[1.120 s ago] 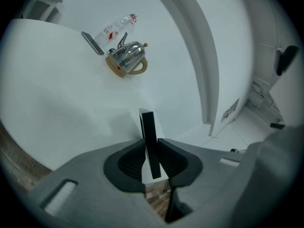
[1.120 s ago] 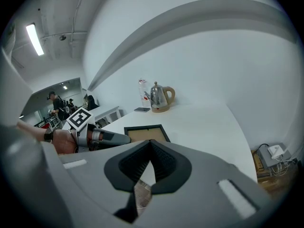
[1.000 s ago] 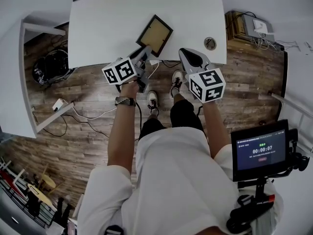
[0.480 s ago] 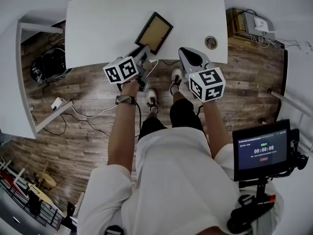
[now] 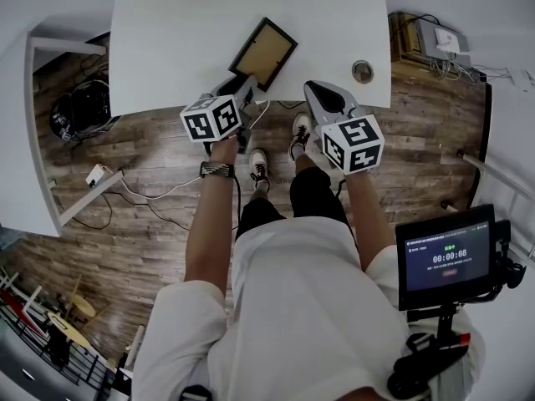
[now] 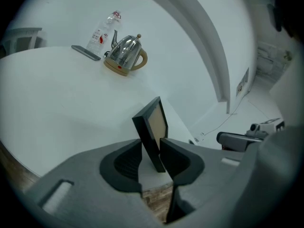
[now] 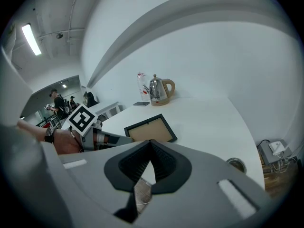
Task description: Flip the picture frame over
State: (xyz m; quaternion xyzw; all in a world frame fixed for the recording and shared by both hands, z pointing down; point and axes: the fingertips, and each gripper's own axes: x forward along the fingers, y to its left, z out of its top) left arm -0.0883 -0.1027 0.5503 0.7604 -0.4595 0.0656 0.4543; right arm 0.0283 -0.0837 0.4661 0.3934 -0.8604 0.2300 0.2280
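The picture frame (image 5: 264,53) lay near the front edge of the counter (image 5: 184,40), its tan face up inside the black border. I could not tell whether that face was the front or the backing, so I judged the flip unproven at best. My left gripper (image 5: 245,83) had the frame's near corner between its jaws. They were opening, with a sliver of counter showing beside one pad, so I read the frame as released rather than clamped. From the right gripper view it looked flat or nearly so. My right gripper (image 5: 311,88) hung off the front edge, clear of the frame, jaws clenched on nothing. As I saw it, a fresh grip and the turn-over itself remained.
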